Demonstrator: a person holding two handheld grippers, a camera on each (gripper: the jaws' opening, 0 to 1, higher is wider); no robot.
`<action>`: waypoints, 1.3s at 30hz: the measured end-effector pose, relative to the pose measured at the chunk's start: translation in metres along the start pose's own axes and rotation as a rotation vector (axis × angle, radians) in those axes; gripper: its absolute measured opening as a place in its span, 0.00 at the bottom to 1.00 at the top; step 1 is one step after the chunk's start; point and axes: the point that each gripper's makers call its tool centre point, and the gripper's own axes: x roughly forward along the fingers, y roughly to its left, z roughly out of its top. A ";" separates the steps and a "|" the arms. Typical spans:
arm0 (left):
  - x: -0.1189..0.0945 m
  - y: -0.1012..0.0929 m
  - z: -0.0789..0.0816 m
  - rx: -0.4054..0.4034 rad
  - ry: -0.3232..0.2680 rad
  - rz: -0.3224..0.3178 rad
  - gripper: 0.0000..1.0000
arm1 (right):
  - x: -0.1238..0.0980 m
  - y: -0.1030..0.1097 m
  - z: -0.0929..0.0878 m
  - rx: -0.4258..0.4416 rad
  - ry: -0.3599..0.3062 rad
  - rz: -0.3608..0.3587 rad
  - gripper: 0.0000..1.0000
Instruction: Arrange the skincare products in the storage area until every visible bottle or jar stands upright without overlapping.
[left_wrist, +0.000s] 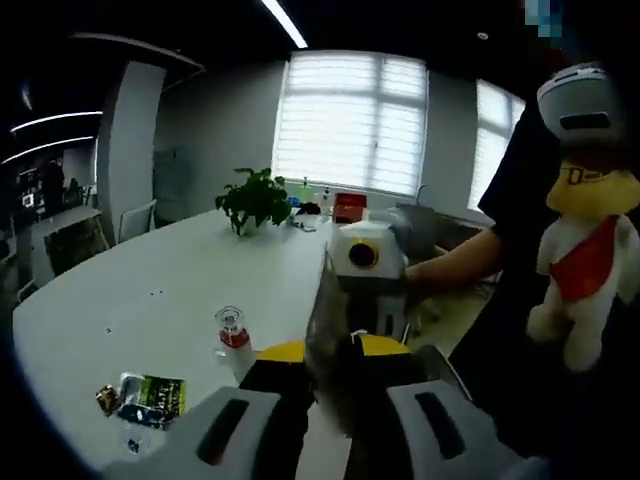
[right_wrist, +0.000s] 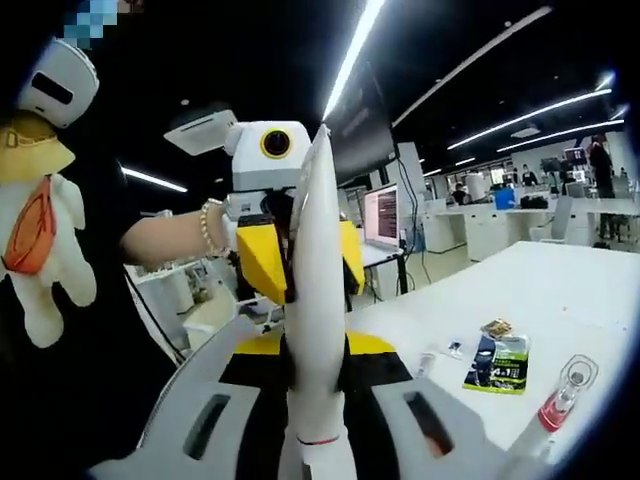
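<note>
A white squeeze tube (right_wrist: 318, 250) rises between my right gripper's (right_wrist: 318, 345) jaws, which are shut on its lower end. My left gripper (right_wrist: 305, 260) faces it from the other side, yellow jaws closed on the tube higher up. In the left gripper view the tube (left_wrist: 328, 320) looks grey and backlit between my left gripper's (left_wrist: 333, 350) jaws, with the right gripper (left_wrist: 365, 320) just behind it in a person's hand. A small clear bottle with a red band (left_wrist: 232, 335) (right_wrist: 562, 398) stands upright on the white table (left_wrist: 150, 290).
A green packet (left_wrist: 152, 398) (right_wrist: 498, 365) and a small sachet (left_wrist: 106, 398) lie flat near the bottle. A potted plant (left_wrist: 254, 198) and red items stand at the table's far end. A plush toy (left_wrist: 590, 260) hangs on the person's dark clothes.
</note>
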 end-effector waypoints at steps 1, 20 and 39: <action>-0.001 0.004 -0.001 0.005 0.003 0.002 0.18 | 0.001 -0.001 0.000 0.008 -0.004 0.000 0.19; 0.013 0.026 -0.047 0.091 0.207 -0.047 0.17 | 0.011 -0.034 -0.034 -0.037 0.100 -0.078 0.21; 0.044 0.061 -0.125 0.075 0.386 -0.047 0.16 | 0.015 -0.069 -0.113 0.012 0.216 -0.148 0.23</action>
